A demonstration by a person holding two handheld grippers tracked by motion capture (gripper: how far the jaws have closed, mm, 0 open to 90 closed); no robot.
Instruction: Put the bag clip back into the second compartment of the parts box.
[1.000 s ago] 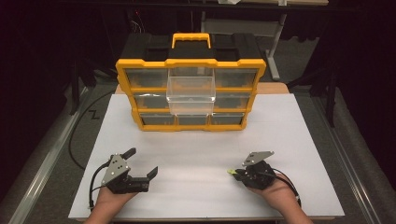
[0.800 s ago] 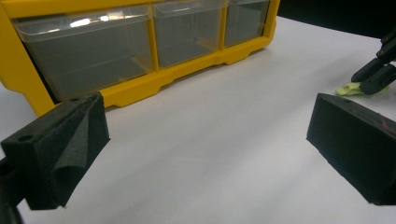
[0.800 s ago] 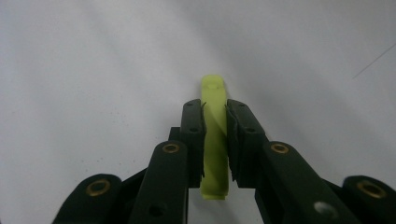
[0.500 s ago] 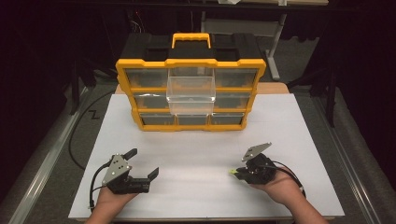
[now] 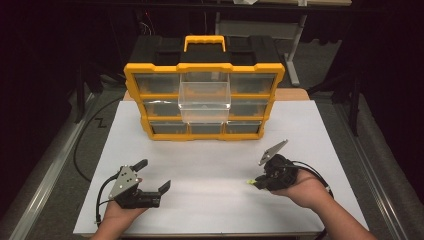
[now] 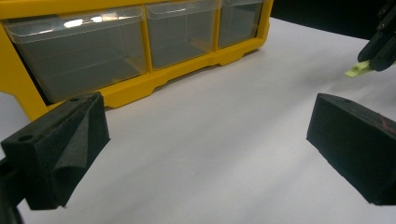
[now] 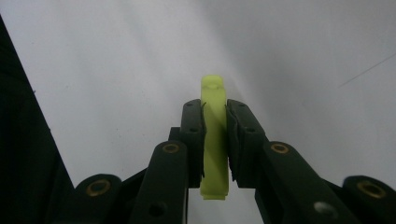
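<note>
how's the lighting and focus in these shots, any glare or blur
High view: bright white table, dark surroundings. Left gripper view: glare on the drawers, near jaws soft. Right gripper view: yellow-green piece sharp, table behind blurred and shaded at one side.

Both forearms are bare, with no sleeves. The left gripper [image 5: 153, 175] is black, with a grey three-cornered plate on top and a thin black cable looping off its left side. In its own view its two jaws are blocky black foam wedges, each with a small round hole near the top. The right gripper [image 5: 256, 183] is also black, with a grey plate and a black cable trailing right. Its linkage arms carry brass-coloured pivot rivets and small screw holes.
</note>
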